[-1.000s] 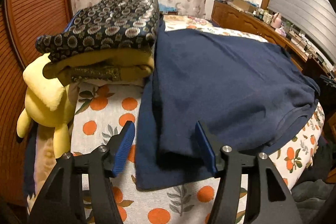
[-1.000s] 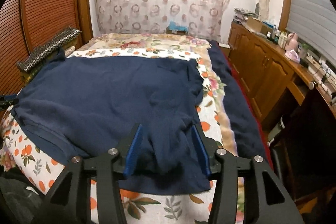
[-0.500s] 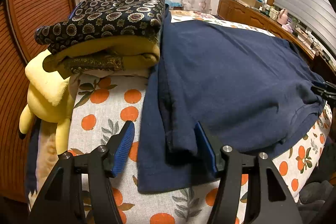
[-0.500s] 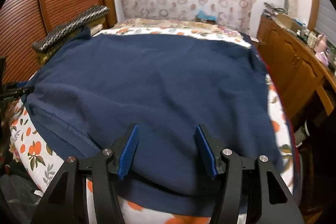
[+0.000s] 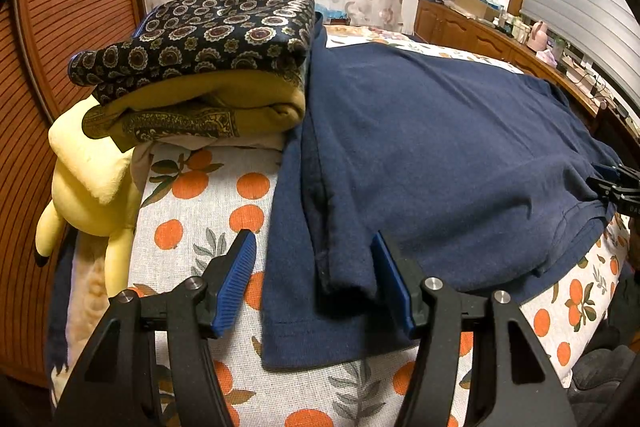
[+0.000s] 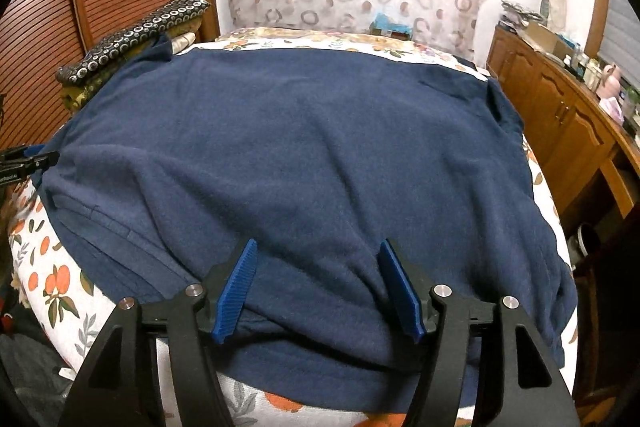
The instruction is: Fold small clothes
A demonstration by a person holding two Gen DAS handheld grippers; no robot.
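A dark blue T-shirt (image 5: 440,155) lies spread flat on the bed, also seen in the right wrist view (image 6: 304,155). My left gripper (image 5: 312,267) is open, its jaws either side of a folded-in edge of the shirt at its left side. My right gripper (image 6: 318,275) is open over the shirt's near right hem, with cloth between the jaws. Each gripper's tip shows at the edge of the other view, the right one (image 5: 616,187) and the left one (image 6: 24,163).
A bedsheet with orange fruit print (image 5: 200,219) covers the bed. A stack of folded patterned and mustard cloth (image 5: 208,67) and a yellow plush toy (image 5: 88,187) lie at the left by a slatted wooden wall. A cluttered wooden sideboard (image 6: 560,99) runs along the right.
The right gripper has moved left over the shirt, and the shirt's right side now lies flat and spread. The left gripper has edged closer to the shirt's folded left edge.
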